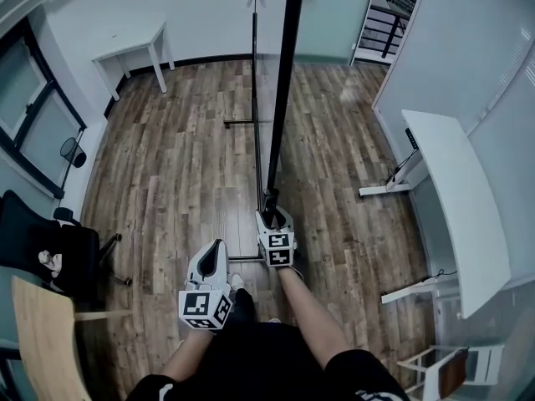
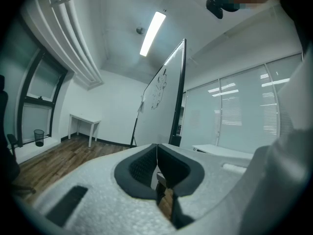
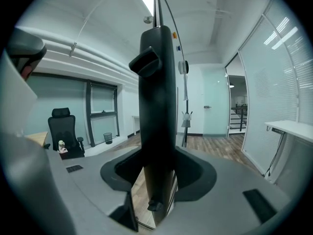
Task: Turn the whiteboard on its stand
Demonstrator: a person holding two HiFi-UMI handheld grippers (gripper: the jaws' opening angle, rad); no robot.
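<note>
The whiteboard (image 1: 257, 73) stands edge-on ahead of me in the head view, with its black side post (image 1: 284, 82) running down to my right gripper (image 1: 272, 213). That gripper is shut on the post, which fills the gap between the jaws in the right gripper view (image 3: 157, 131). My left gripper (image 1: 216, 249) hangs lower left of the post, apart from it, shut with nothing in it. In the left gripper view its pads (image 2: 146, 163) meet, and the whiteboard (image 2: 161, 97) rises ahead with faint drawing on its face.
The stand's foot bar (image 1: 242, 124) lies on the wood floor. A white table (image 1: 134, 44) is at the back left, a black office chair (image 1: 50, 249) at the left, a long white desk (image 1: 460, 199) by the glass wall at the right, stairs (image 1: 380, 23) behind.
</note>
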